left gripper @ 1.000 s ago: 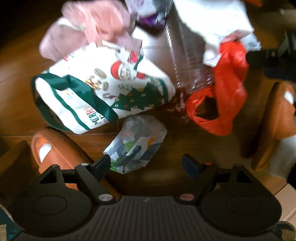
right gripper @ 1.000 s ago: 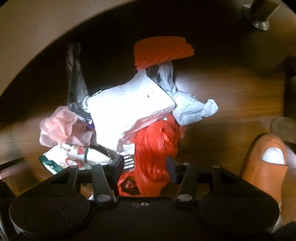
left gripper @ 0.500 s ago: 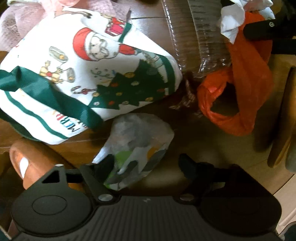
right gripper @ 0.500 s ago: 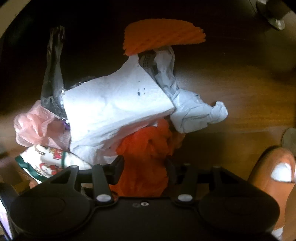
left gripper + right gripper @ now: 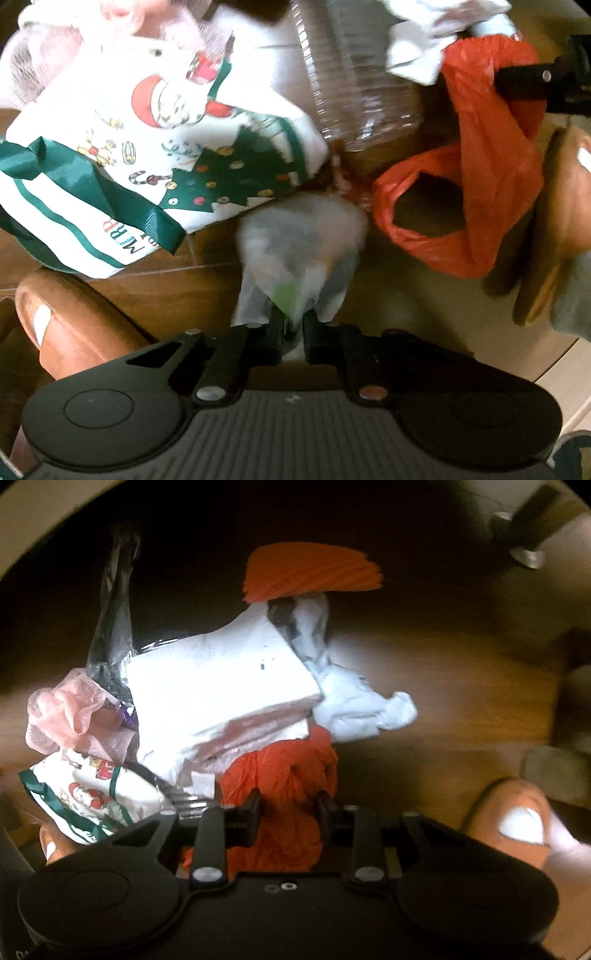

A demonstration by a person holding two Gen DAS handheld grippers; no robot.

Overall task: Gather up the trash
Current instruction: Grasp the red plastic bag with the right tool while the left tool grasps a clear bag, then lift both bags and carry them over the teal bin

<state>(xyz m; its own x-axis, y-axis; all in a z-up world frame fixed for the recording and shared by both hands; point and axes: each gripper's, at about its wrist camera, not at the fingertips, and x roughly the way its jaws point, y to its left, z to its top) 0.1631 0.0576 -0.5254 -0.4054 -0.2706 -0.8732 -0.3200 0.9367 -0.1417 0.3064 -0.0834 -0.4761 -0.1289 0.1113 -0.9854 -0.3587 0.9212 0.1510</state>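
Note:
A pile of trash lies on the wooden floor. My left gripper point(image 5: 293, 325) is shut on a crumpled printed wrapper point(image 5: 299, 247), grey-white with green and orange marks. My right gripper point(image 5: 289, 805) is shut on an orange-red plastic bag point(image 5: 284, 775); the bag also shows in the left wrist view point(image 5: 491, 177) with its open loop hanging down. A white Christmas gift bag point(image 5: 155, 147) with Santa and a green ribbon lies to the left, also seen in the right wrist view point(image 5: 92, 794). A clear plastic container point(image 5: 362, 74) lies behind.
White paper point(image 5: 221, 686), a pale crumpled bag point(image 5: 362, 709), pink netting point(image 5: 62, 712), a silver foil wrapper point(image 5: 114, 602) and an orange ridged piece point(image 5: 314, 572) fill the pile. Orange slippers point(image 5: 70, 325) point(image 5: 517, 819) stand at both sides.
My left gripper moved forward onto the printed wrapper and closed on it. My right gripper narrowed on the orange-red bag and lifted it a little.

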